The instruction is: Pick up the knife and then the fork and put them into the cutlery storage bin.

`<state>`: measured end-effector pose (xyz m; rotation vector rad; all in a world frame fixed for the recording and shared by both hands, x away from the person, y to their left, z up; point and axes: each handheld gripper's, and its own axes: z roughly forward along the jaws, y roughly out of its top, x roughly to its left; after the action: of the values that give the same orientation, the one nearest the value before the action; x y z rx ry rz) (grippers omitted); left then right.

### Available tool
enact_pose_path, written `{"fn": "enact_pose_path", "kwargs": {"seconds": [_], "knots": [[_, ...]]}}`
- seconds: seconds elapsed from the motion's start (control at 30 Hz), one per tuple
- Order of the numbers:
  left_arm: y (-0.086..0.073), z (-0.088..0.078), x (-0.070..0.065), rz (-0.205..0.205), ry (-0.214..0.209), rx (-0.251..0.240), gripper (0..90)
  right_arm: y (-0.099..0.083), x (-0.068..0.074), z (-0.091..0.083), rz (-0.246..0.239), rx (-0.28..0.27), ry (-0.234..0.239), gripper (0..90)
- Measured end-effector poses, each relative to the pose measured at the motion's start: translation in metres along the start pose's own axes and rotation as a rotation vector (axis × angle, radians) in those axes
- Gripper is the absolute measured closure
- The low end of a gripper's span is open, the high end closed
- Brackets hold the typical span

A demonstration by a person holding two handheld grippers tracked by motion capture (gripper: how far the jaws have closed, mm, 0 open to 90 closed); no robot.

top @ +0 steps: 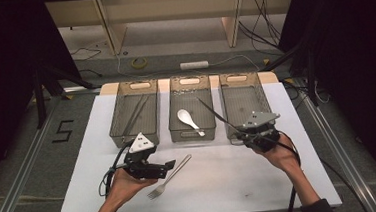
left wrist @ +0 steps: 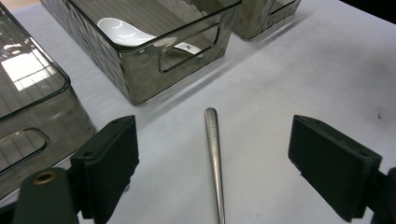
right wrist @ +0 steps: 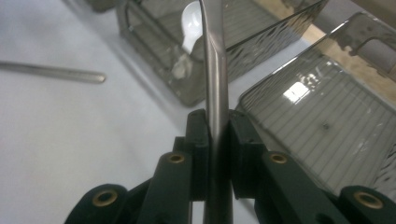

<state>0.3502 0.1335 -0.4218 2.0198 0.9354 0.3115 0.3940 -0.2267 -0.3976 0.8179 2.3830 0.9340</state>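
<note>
The right gripper (top: pixel 256 131), near the desk's right edge in the high view, has its fingers (right wrist: pixel 198 140) closed on a long, thin metal utensil (right wrist: pixel 215 84) — a flat steel handle whose working end cannot be identified. The clamped utensil runs from the fingers up and away over the middle smoked-plastic bin (top: pixel 192 116), slanting toward its far rim.

The left gripper (top: pixel 167 166) sits near the desk's front edge, left of centre. Its fingers (left wrist: pixel 109 163) stand wide apart, pressing on nothing — the handle of a silver metal fork (left wrist: pixel 214 158) lies flat on the white desk surface (top: pixel 241 177) between them, tines toward the front edge.

A white ceramic soup spoon (top: pixel 189 120) lies in the middle bin. The right smoked-plastic bin (top: pixel 262 93) stands beside the right gripper; the left smoked-plastic bin (top: pixel 121 115) holds thin dark sticks (top: pixel 135 113).
</note>
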Motion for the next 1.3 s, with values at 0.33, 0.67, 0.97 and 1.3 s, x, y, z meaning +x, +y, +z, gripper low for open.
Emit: {"fn": "enact_pose_path", "kwargs": {"seconds": [0.33, 0.67, 0.97, 1.3], "knots": [[-0.006, 0.000, -0.005, 0.023, 0.011, -0.025, 15.3, 0.025, -0.034, 0.012, 0.104, -0.001, -0.057, 80.6], [-0.006, -0.005, -0.009, 0.023, -0.003, -0.089, 15.3, 0.031, -0.065, 0.030, 0.211, 0.025, -0.100, 80.6], [-0.008, -0.004, -0.005, 0.012, 0.002, -0.083, 15.3, 0.036, -0.083, 0.048, 0.300, 0.049, -0.122, 80.7], [-0.008, -0.004, -0.007, 0.017, -0.002, -0.083, 15.3, 0.032, -0.094, 0.068, 0.372, 0.104, -0.169, 80.7]]}}
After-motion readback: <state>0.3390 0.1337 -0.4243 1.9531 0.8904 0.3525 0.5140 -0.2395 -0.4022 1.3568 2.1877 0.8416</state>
